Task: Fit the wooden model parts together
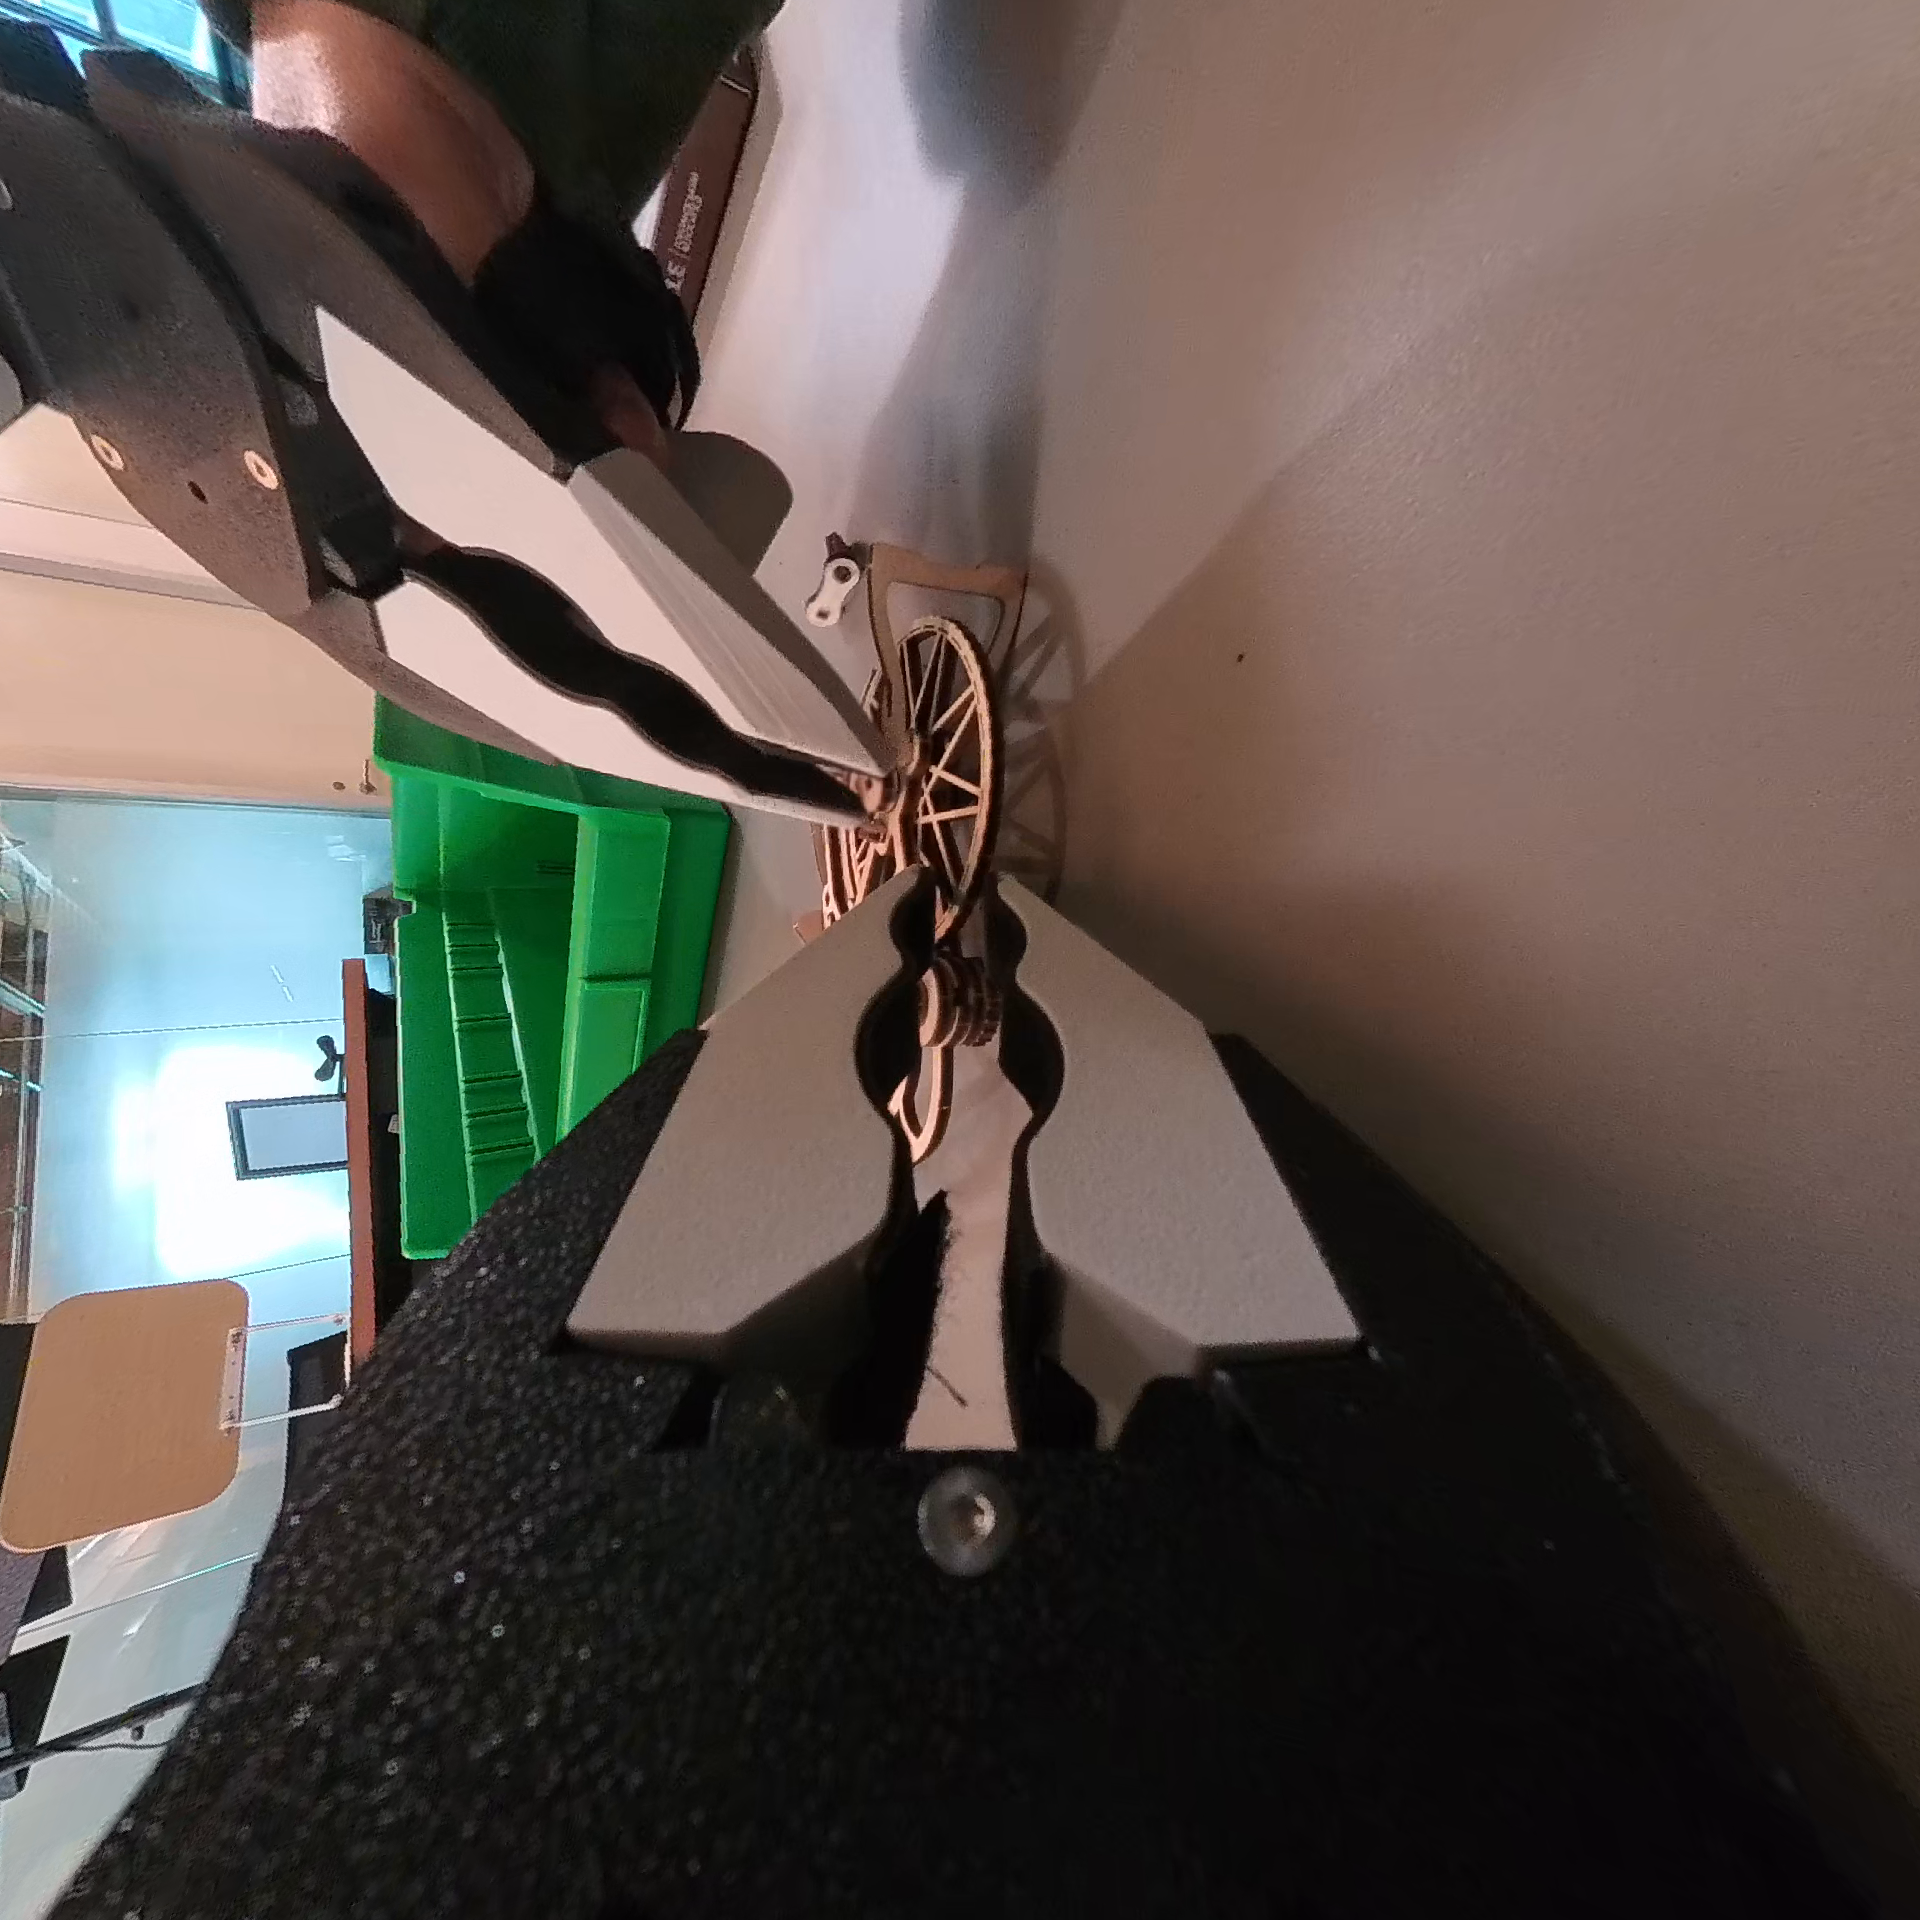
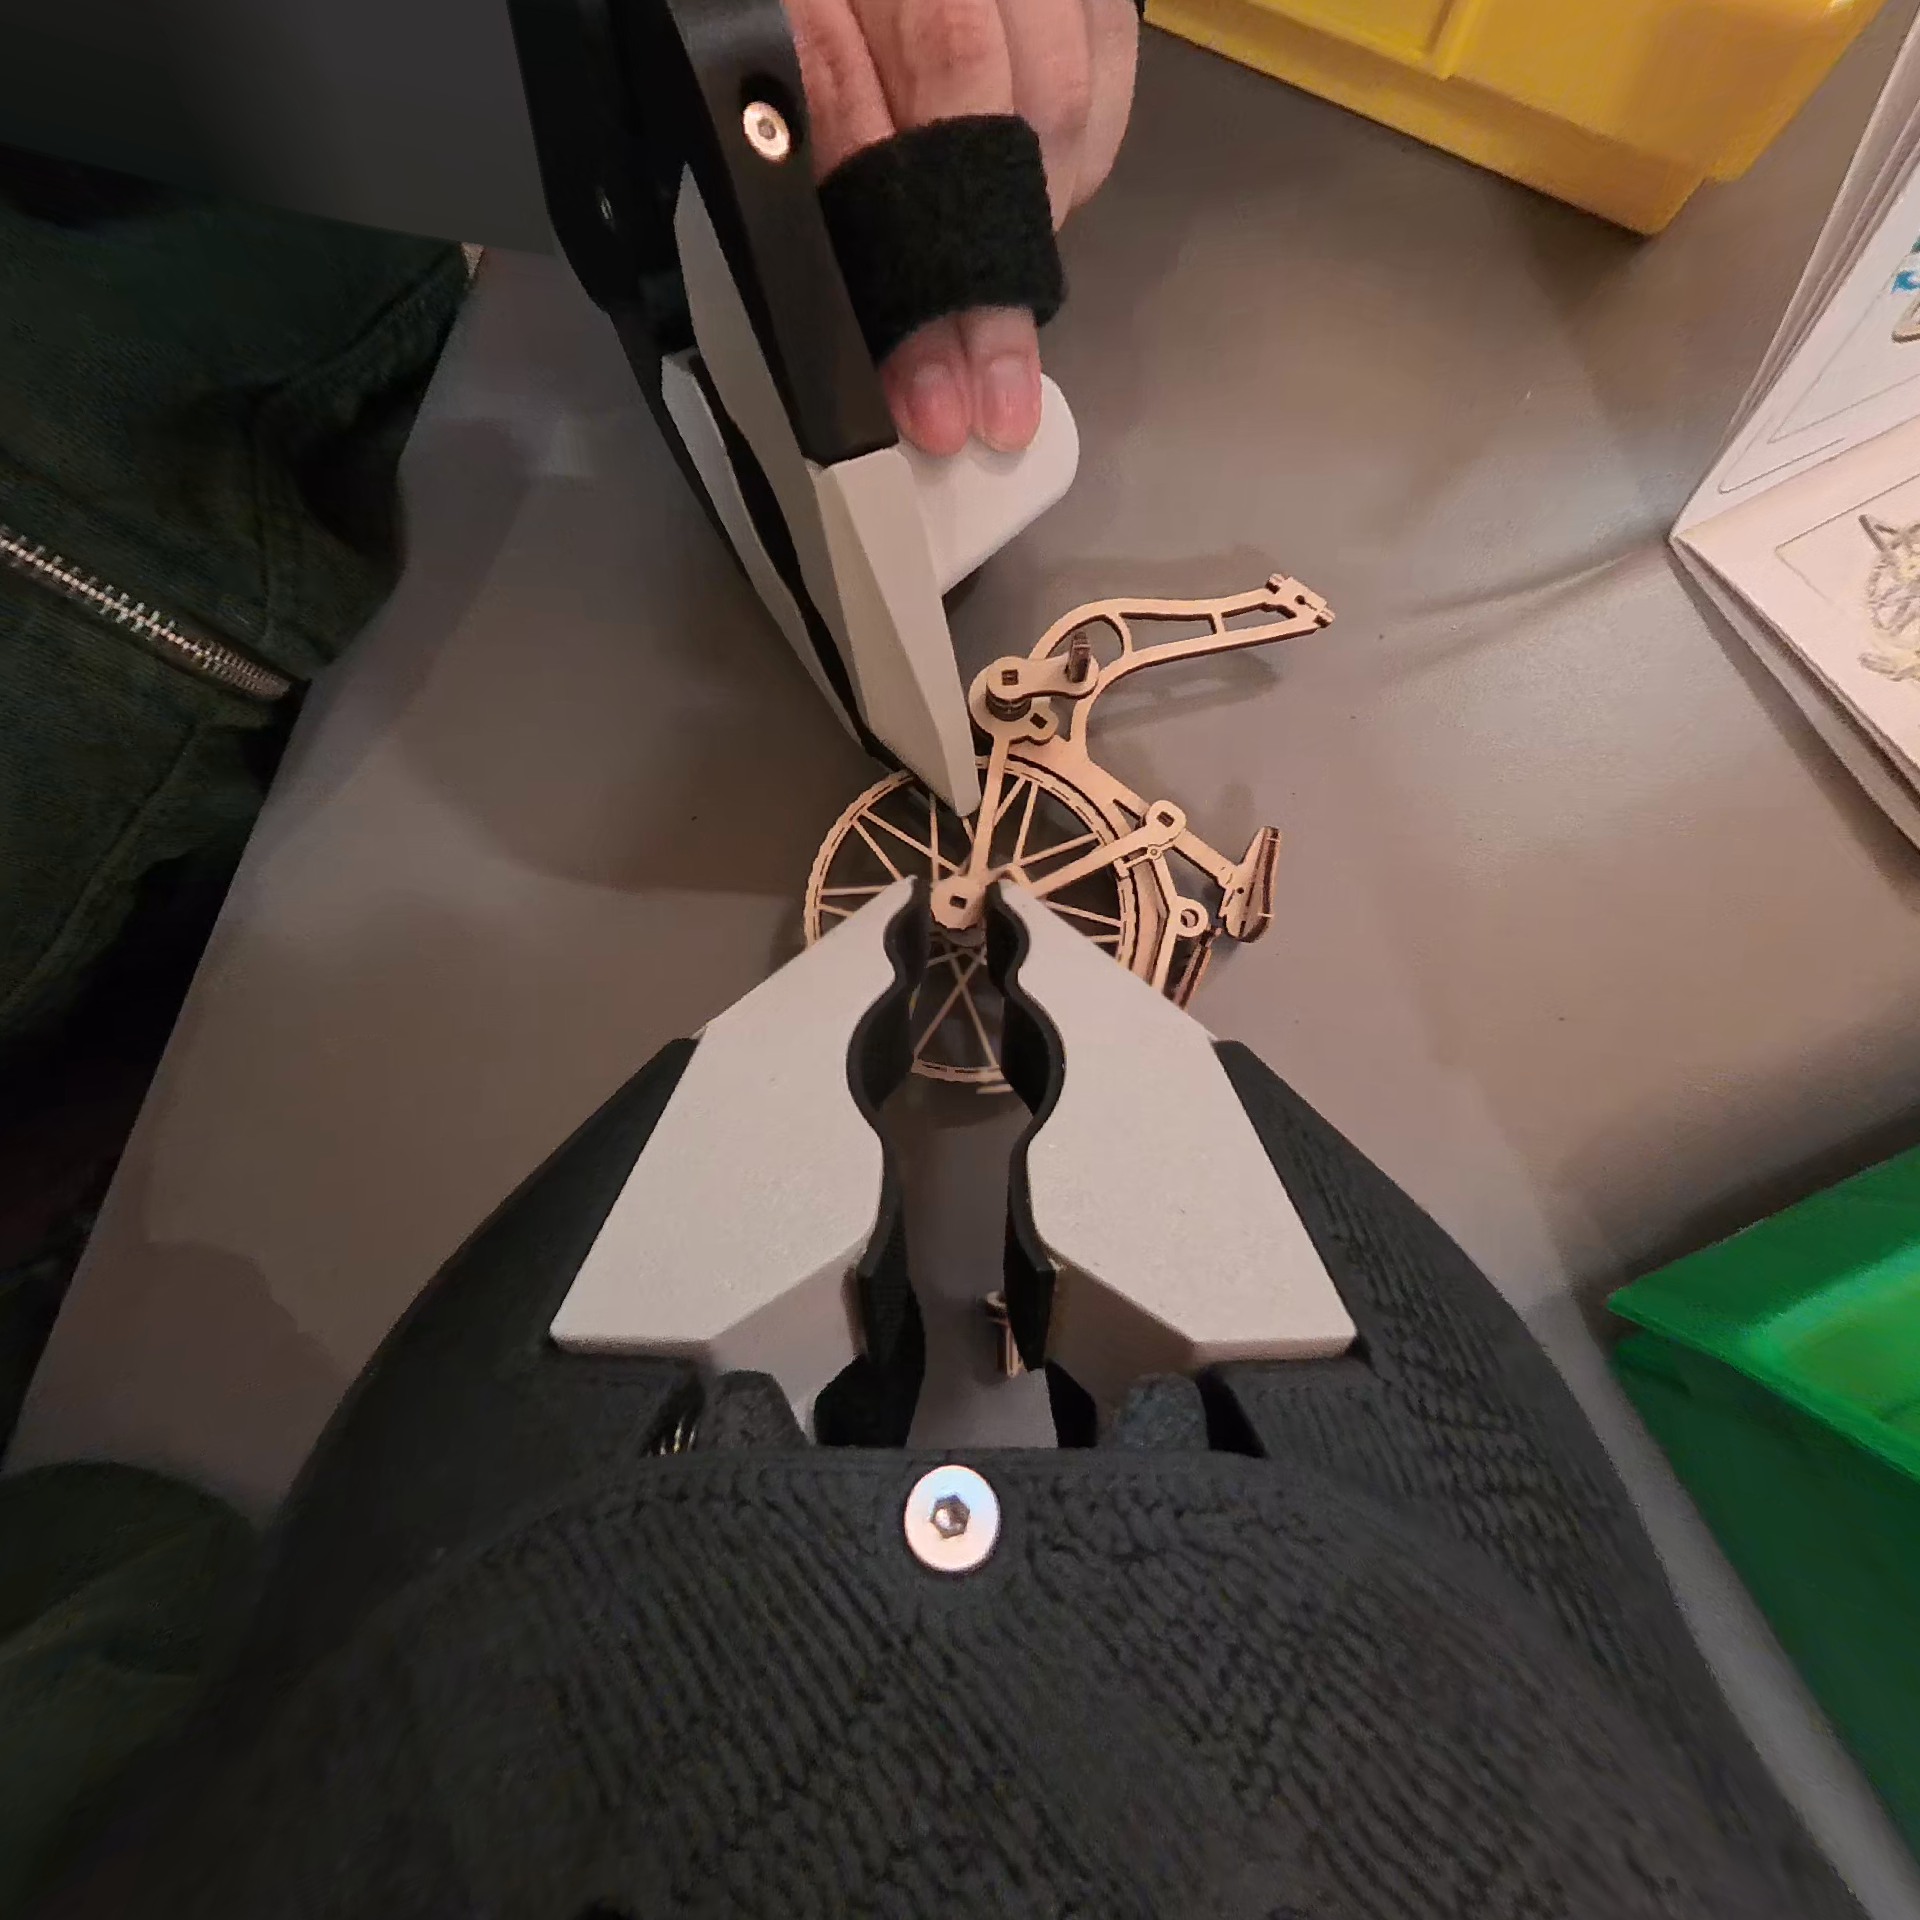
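A wooden model (image 2: 1101, 821) with a spoked wheel (image 1: 951, 769), frame arms and small gears lies on the grey table (image 2: 1455, 987). My left gripper (image 1: 961, 888) is shut on the rim of the wheel, and it comes down from above in the right wrist view (image 2: 961, 800). My right gripper (image 2: 958, 891) is shut on the wheel hub (image 2: 954, 902), where a thin strut ends. It reaches in from the upper left in the left wrist view (image 1: 878, 800). Part of the wheel is hidden behind the fingers.
A green bin (image 2: 1787, 1403) stands at the right, and a yellow bin (image 2: 1507, 104) at the far right. An instruction booklet (image 2: 1818, 623) lies at the right edge. A small loose wooden piece (image 2: 1000, 1330) lies under my right gripper. A person's dark jacket (image 2: 156, 623) is at the left.
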Tool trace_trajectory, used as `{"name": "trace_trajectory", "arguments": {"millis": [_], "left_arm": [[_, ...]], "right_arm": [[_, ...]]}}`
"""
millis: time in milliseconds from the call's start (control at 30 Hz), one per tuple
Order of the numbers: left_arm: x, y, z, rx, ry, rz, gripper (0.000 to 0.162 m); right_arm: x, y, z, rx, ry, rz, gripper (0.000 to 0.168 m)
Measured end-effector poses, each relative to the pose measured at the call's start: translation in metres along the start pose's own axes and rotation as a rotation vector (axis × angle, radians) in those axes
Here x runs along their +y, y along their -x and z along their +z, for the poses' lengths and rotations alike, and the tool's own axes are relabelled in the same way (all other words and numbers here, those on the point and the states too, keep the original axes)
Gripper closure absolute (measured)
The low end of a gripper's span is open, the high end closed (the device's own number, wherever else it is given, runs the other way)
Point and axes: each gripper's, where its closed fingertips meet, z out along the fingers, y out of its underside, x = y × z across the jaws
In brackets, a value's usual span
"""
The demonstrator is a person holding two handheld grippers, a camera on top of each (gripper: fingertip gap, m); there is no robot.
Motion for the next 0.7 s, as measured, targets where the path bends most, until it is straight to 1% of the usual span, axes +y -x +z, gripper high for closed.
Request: {"name": "trace_trajectory", "arguments": {"millis": [333, 467, 700], "left_arm": [[0.0004, -0.0005, 0.0, -0.002, 0.0, -0.002, 0.156], [0.0005, -0.0009, -0.0001, -0.002, 0.0, -0.002, 0.156], [0.0007, -0.0015, 0.0, -0.002, -0.002, -0.004, 0.156]], "right_arm": [[-0.0001, -0.0006, 0.0, 0.015, 0.004, -0.013, 0.16], [-0.0022, -0.0008, -0.0015, 0.016, -0.016, -0.004, 0.155], [-0.0035, -0.001, -0.0054, 0.023, -0.047, 0.013, 0.156]]}}
